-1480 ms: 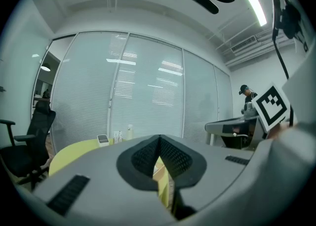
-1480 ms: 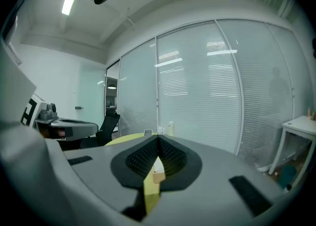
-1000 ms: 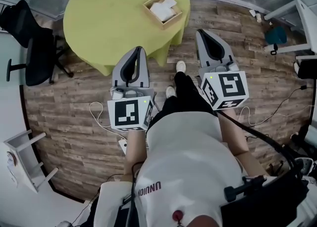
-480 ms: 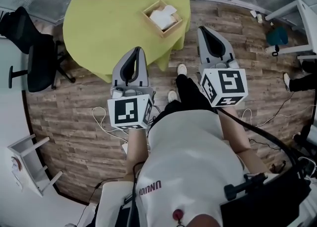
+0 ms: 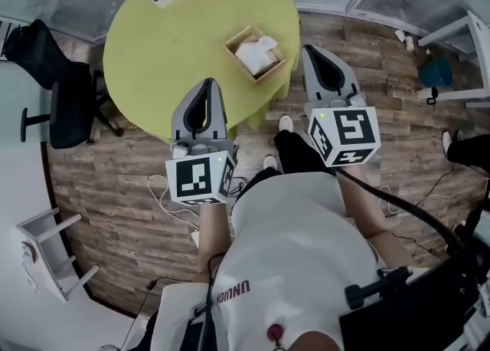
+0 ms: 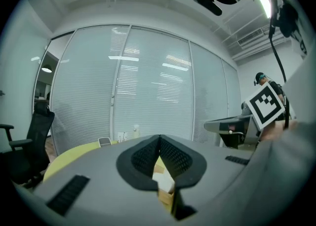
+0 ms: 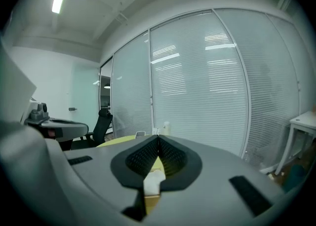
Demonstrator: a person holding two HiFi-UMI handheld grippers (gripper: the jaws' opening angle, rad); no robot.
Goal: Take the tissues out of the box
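Both forearms reach forward from the person's waist, carrying the left gripper (image 5: 206, 83) and the right gripper (image 5: 309, 50) side by side, pointed almost level toward the round green desk (image 5: 176, 43). Each gripper's jaws are closed tip to tip with nothing between them. The open box (image 5: 269, 72) sits near the desk's near right edge with the tissues (image 5: 256, 52) inside, ahead of and between the two grippers and touching neither.

The tissues (image 5: 258, 52) lie in the box (image 5: 238, 34) on the table (image 5: 172, 39), ahead between left tongs (image 5: 207, 85) and right tongs (image 5: 310, 52).
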